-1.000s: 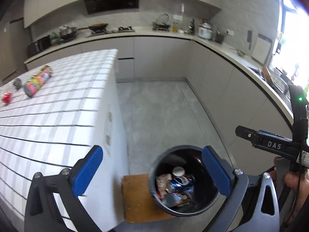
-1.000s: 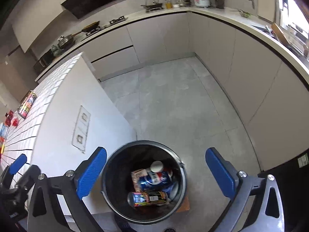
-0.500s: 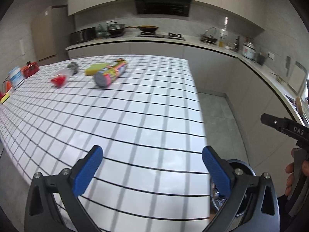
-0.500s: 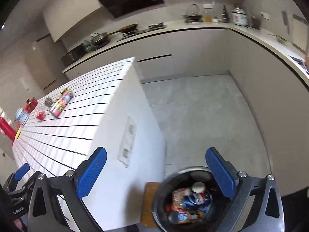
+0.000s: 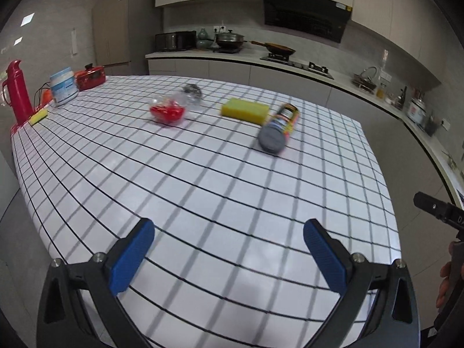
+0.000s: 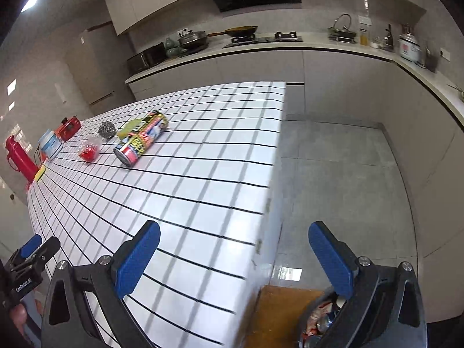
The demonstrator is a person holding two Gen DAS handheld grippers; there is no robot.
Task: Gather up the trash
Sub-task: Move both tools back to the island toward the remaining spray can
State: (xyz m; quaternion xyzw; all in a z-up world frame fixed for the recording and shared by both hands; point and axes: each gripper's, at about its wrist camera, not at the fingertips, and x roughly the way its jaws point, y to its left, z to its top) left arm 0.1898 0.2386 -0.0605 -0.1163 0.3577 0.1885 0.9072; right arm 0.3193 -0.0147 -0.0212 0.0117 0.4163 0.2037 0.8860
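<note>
Step in hand: between pickups, I judge; both tools are turned toward the worktop (image 5: 232, 191) with nothing in them.
Left tool (image 5: 229, 256): fingers spread wide apart, empty, over the near edge of the worktop.
Right tool (image 6: 233, 256): fingers wide apart, empty, over the worktop's near right corner.
Trash bin (image 6: 322, 319): on the floor at the near right, below the right tool; cans and wrappers show inside.
Trash left: a snack tube (image 5: 278, 129) lying on its side at far centre-right; a crumpled clear bag with red contents (image 5: 168, 111) to its left.
Beside them: a yellow sponge (image 5: 245, 110) just by the tube; a steel scourer (image 6: 106, 130) behind.
Next move: probably reach far across to the tube, the nearest piece, and close across its round body.
</note>
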